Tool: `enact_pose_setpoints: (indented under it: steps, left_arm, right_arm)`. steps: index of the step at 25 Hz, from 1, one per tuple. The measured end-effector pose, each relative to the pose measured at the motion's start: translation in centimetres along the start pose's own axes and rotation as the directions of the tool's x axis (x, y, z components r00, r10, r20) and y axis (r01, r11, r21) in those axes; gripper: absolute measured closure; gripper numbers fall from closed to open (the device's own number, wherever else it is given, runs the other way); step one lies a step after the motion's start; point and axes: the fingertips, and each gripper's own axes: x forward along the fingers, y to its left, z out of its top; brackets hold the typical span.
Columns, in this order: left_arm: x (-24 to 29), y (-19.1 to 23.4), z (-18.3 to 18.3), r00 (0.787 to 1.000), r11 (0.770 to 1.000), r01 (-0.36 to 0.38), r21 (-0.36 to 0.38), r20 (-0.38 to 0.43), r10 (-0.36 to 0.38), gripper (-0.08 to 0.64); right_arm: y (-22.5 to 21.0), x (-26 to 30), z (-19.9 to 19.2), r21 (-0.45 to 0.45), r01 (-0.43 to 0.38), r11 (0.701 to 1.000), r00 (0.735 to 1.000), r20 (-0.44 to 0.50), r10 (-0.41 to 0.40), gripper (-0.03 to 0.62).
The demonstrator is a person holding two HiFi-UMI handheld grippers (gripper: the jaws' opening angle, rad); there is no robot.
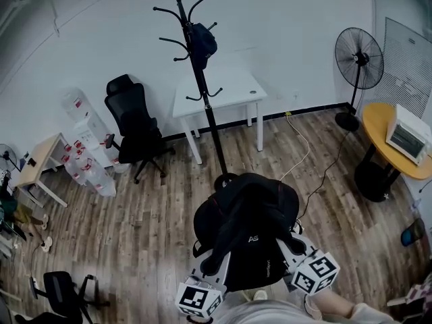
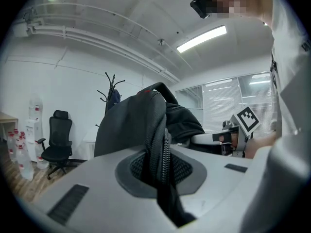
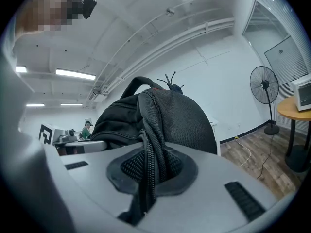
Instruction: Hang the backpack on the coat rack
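Ahead of both grippers a wood-plank floor (image 1: 135,221) runs to a white wall (image 1: 283,19). The black coat rack (image 1: 202,93) stands straight ahead, in front of a white table (image 1: 229,93). A black office chair (image 1: 135,130) is off to the left of it. Out to the right of the right gripper (image 1: 293,245) are a standing fan (image 1: 358,63) and a round yellow table (image 1: 388,137).

The black backpack (image 1: 246,228) is held up between the two tools, with its bulk just ahead of and above their jaws. The left gripper (image 1: 209,255) is clenched on a fold of mesh strap and zipper edge, and the right one grips the same kind of fold on its side. The backpack is short of the rack and not on any hook.

From the head view the backpack covers the rack's base and both sets of jaw tips. In the gripper views only the rack's top hooks show above the backpack. A dark item (image 1: 201,40) hangs near the rack's top (what it is I cannot tell).
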Motion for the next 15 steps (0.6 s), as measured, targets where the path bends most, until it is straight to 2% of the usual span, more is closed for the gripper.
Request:
enact_pose_setpoints:
  steps: [7,15]
  left_arm:
    - [1.6,1.2,-0.1,1.0,1.0,-0.002,0.001,-0.011,0.002,0.532]
    - [3.6,4.8,-1.1,1.0,1.0,0.009,-0.008,-0.018,-0.009,0.532]
  right_arm:
    - [-1.2,1.7,0.1,0.005,0.002,1.0,1.0,-0.014,-0.002,0.561]
    - [-1.9,5.6,-0.4,0.006,0.013,1.0,0.999,-0.038,-0.012,0.561]
